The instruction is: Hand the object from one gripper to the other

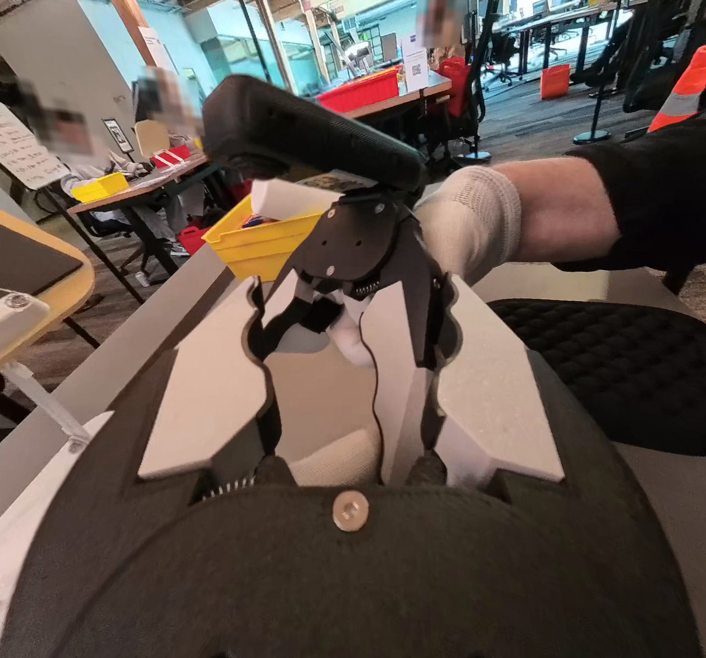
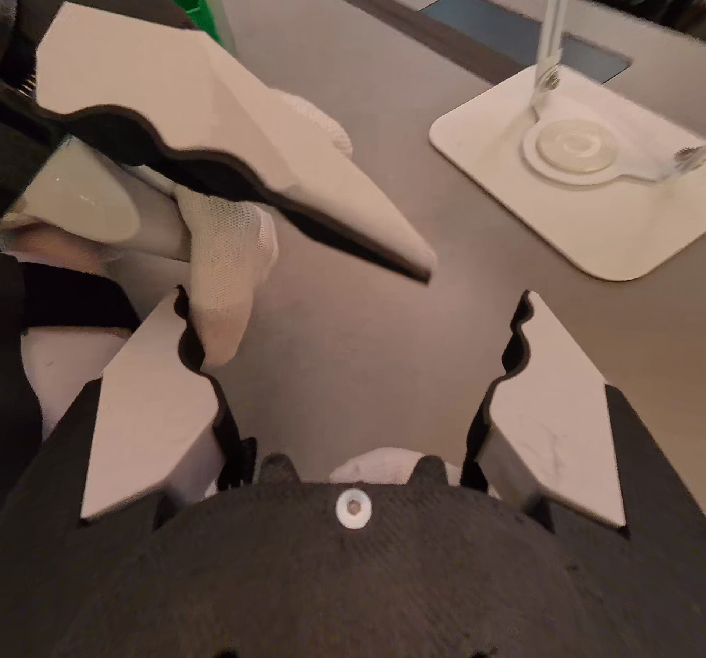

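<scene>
Left gripper [image 1: 352, 288] pinches a limp white cloth [image 2: 225, 276] touching one spread finger of the right gripper [image 2: 353, 294] — closing now could miss and drop it.

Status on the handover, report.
Left gripper shut on white mesh fabric. Right gripper open, fabric tip touching one finger. White stand base off to the side.
</scene>
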Available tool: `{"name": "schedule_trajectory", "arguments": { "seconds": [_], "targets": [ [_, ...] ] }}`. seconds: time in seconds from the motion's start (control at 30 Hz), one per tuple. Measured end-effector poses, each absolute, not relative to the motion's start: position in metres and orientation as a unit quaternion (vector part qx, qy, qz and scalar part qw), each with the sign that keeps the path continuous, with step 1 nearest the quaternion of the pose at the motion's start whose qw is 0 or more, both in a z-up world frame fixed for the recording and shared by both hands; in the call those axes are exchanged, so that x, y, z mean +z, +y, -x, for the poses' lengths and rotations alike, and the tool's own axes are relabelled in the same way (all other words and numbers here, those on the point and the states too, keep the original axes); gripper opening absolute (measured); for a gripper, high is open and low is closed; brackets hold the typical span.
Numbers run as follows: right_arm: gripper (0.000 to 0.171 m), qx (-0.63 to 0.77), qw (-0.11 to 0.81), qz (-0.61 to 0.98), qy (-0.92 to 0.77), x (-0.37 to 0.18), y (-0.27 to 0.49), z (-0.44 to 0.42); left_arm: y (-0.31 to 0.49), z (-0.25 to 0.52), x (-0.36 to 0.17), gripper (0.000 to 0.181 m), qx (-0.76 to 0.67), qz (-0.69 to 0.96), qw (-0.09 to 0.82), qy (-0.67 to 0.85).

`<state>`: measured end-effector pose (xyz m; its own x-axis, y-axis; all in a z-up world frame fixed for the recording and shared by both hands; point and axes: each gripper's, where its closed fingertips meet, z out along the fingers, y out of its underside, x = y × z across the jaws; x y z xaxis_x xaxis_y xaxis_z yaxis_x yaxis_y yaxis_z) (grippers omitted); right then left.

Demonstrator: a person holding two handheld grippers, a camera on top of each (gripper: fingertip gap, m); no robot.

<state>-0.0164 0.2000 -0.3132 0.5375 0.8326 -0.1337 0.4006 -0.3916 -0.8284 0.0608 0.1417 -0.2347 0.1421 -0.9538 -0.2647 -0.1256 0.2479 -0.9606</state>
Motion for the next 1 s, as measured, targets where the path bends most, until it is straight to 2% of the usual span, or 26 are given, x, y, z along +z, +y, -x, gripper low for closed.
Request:
{"name": "schedule_trajectory", "arguments": {
  "seconds": [0.03,0.13,0.23,0.57,0.8,0.97,1.0],
  "targets": [
    [0.159,0.295,0.369,0.788,-0.394,-0.318,0.195,0.019,0.139,-0.062,-0.237,0.085,-0.364,0.498,0.562,0.551],
    [0.153,0.328,0.355,0.789,-0.379,-0.322,0.19,0.022,0.139,-0.062,-0.239,0.083,-0.355,0.497,0.566,0.554],
    [0.16,0.303,0.351,0.802,-0.378,-0.33,0.194,0.017,0.141,-0.063,-0.244,0.082,-0.354,0.493,0.569,0.554],
    [0.157,0.288,0.315,0.818,-0.385,-0.353,0.196,0.016,0.148,-0.063,-0.263,0.081,-0.366,0.5,0.564,0.546],
    [0.16,0.24,0.33,0.823,-0.396,-0.359,0.201,0.011,0.147,-0.064,-0.272,0.082,-0.363,0.493,0.563,0.555],
    [0.153,0.243,0.324,0.814,-0.416,-0.366,0.196,0.01,0.141,-0.071,-0.283,0.08,-0.349,0.49,0.559,0.571],
    [0.157,0.238,0.328,0.815,-0.415,-0.368,0.197,0.008,0.141,-0.072,-0.286,0.079,-0.348,0.491,0.557,0.572]
  ]
}}
